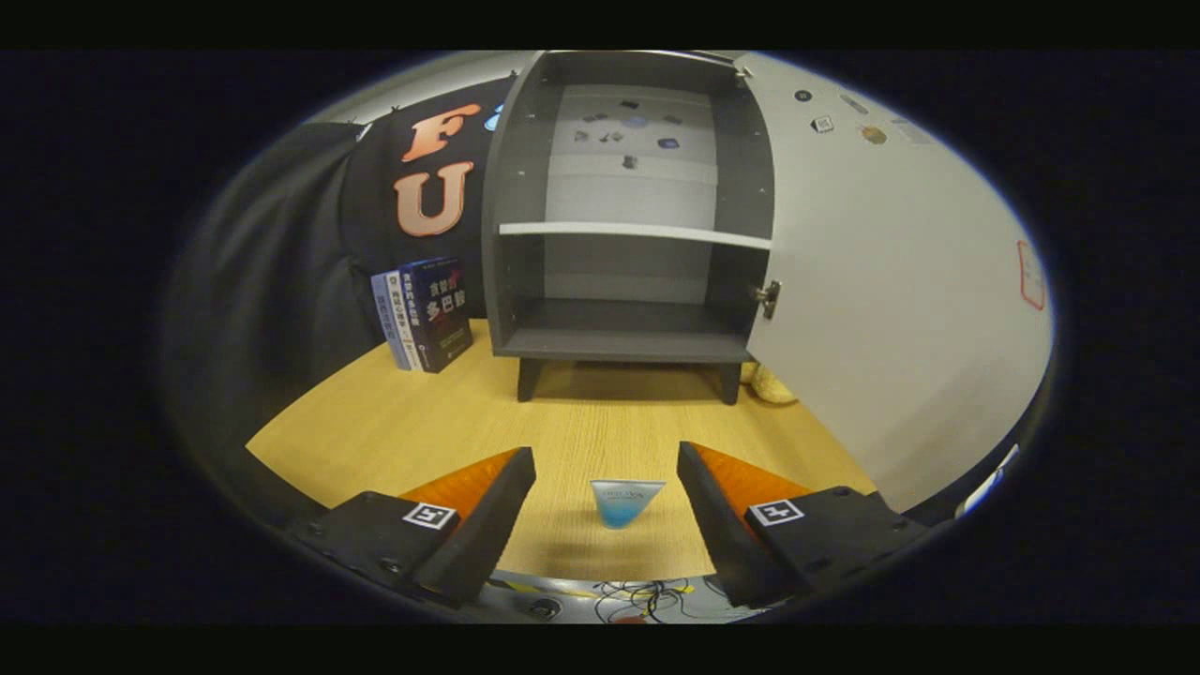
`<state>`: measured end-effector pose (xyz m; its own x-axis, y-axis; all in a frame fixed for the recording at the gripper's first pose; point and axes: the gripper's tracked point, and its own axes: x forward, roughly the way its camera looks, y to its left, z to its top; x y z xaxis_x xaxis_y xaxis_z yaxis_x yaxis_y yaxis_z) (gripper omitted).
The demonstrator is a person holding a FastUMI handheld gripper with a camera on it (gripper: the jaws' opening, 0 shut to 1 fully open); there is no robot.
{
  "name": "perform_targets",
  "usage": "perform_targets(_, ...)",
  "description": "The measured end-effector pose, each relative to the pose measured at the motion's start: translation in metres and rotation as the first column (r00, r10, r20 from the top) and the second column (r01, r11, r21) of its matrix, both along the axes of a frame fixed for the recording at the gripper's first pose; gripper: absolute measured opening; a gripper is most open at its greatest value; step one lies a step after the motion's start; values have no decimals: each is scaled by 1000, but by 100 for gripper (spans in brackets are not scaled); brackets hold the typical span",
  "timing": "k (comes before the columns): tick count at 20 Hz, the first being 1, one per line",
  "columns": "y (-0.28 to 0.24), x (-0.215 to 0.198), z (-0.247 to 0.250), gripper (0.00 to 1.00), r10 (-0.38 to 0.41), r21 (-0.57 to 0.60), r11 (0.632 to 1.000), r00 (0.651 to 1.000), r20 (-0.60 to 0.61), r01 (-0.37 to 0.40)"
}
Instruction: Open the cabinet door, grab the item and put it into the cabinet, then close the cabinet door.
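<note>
- Wooden table (394,422), pale and grained, carries everything in the gripper view.
- Grey cabinet (623,202) stands on short dark legs at the far side of the table, well beyond the fingers.
- Its door (891,281) is swung wide open to the right, the pale inner face turned toward the camera, with a metal hinge (767,298) showing at the edge where it meets the cabinet.
- One pale shelf (633,232) splits the inside into an upper and a lower compartment; both look bare, apart from small dark marks on the back wall of the upper one.
- Small blue and clear item (626,502), wedge-shaped with the point toward the camera, lies on the table between the two fingers, touching neither.
- The gripper (607,478) is spread wide, with a clear gap on each side of the item, and has hold of nothing.
- Each finger bears a square black and white marker on top.
- Some books (422,314) stand upright together just left of the cabinet, against the dark cloth wall.
- Something pale yellow (773,384) peeks out on the table under the lower edge of the door, beside the cabinet's right leg; too little shows to say what it is.
- Loose cables (637,595) lie below the table's near edge, between the fingers' bases.
</note>
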<state>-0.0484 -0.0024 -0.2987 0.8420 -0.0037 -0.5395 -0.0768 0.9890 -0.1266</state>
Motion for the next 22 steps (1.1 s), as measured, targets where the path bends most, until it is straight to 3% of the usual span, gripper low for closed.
perform_targets(7, -11, 6, -76, 98, -55, 54, 997, 988, -145, 64)
perform_targets(11, -12, 8, -77, 60, -82, 87, 991, 981, -174, 98)
perform_targets(12, -8, 12, -68, 58, -79, 101, 990, 982, -169, 97)
perform_targets(17, 8, 58, 61, 58, -45, 131, 991, 999, 25, 41)
perform_targets(22, 31, 122, 203, 57, 39, 122, 990, 979, 199, -64)
